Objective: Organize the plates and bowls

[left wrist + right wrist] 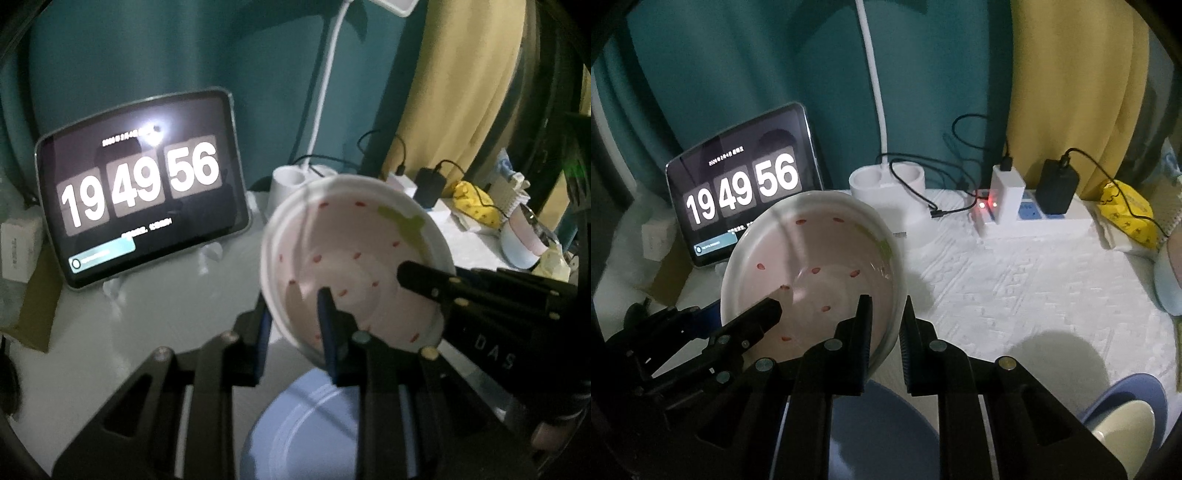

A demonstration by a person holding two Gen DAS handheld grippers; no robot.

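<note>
A pink bowl [351, 251] with red seed marks and a green leaf print hangs tilted above the table, held from both sides. My left gripper [295, 314] is shut on its near rim in the left wrist view. One finger of the right gripper [417, 275] lies inside the bowl on the opposite side. In the right wrist view my right gripper [886, 301] is shut on the rim of the bowl [812, 254], one finger inside and one outside. The left gripper's finger [764, 314] reaches in from the left. A blue plate [303, 424] [879, 424] lies directly below.
A tablet clock [742, 195] leans at the back left. A white lamp base [886, 181], a power strip [1034, 218] with chargers and cables, and a yellow packet [1126, 210] line the back. Another blue plate [1148, 391] holding a cream bowl [1123, 424] sits front right. Stacked bowls [517, 240] stand far right.
</note>
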